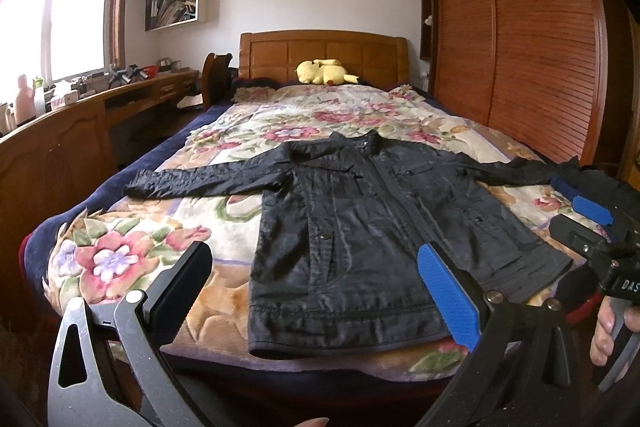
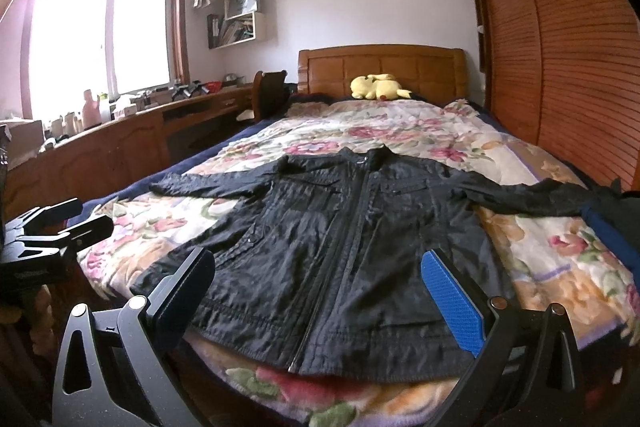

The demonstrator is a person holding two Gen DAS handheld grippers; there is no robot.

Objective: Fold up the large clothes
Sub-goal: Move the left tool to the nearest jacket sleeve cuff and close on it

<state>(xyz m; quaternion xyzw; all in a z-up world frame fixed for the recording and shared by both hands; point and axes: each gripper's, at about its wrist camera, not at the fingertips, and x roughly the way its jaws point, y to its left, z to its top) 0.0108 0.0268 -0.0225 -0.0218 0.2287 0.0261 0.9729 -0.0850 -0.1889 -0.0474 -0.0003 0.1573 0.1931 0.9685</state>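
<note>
A black jacket (image 1: 360, 219) (image 2: 340, 227) lies flat and front up on the bed, zipped, collar toward the headboard and both sleeves spread sideways. My left gripper (image 1: 316, 287) hovers open over the hem near the foot of the bed, with nothing between its fingers. In the right wrist view it shows at the left edge as the left gripper (image 2: 94, 213), off the bed's side. My right gripper (image 2: 320, 291) is open and empty above the hem. From the left wrist view, the right gripper (image 1: 572, 211) sits beside the jacket's right sleeve end.
The bed's floral quilt (image 1: 132, 255) (image 2: 560, 251) covers the bed. A yellow plush toy (image 1: 324, 71) rests by the wooden headboard (image 1: 324, 53). A slatted wardrobe (image 1: 520, 39) stands right of the bed, a cluttered desk (image 1: 80, 107) left. A person's hand (image 1: 608, 331) holds the right gripper's handle.
</note>
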